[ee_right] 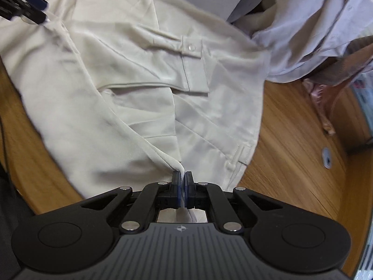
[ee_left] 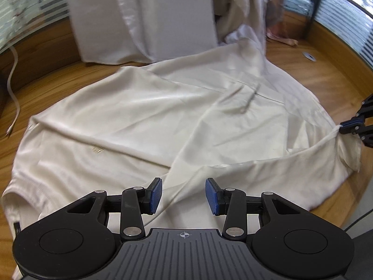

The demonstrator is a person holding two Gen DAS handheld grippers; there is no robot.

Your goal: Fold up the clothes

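Right gripper [ee_right: 182,182]: fingers closed tight on a rolled edge of the cream garment [ee_right: 130,81], the fabric pinched between the blue pads and drawn up into a taut ridge. The left wrist view shows the same grip from the side, right gripper [ee_left: 347,128] at the far right edge with a point of cloth pulled toward it.

Left gripper [ee_left: 183,196]: fingers about half apart, nothing between the pads. It hovers over the near part of the garment [ee_left: 139,121], pointing steeply down at a long diagonal fold. In the right wrist view the left gripper [ee_right: 35,4] shows blurred at the upper left corner, over the garment's far edge.

Garment: spread across the wooden desk [ee_left: 321,79], creased, one flap folded over itself. A buttoned tab [ee_right: 191,46] and a pocket-like flap lie face up near its middle. A small dark label [ee_left: 17,227] sits at the hem nearest the left gripper.

Beyond the garment: a heap of other pale clothes [ee_right: 310,30] at the desk's back, and a white panel [ee_left: 144,16] standing upright. A white cable [ee_left: 12,77] trails along the desk's left side. A small round disc [ee_right: 326,159] lies on bare wood to the right.
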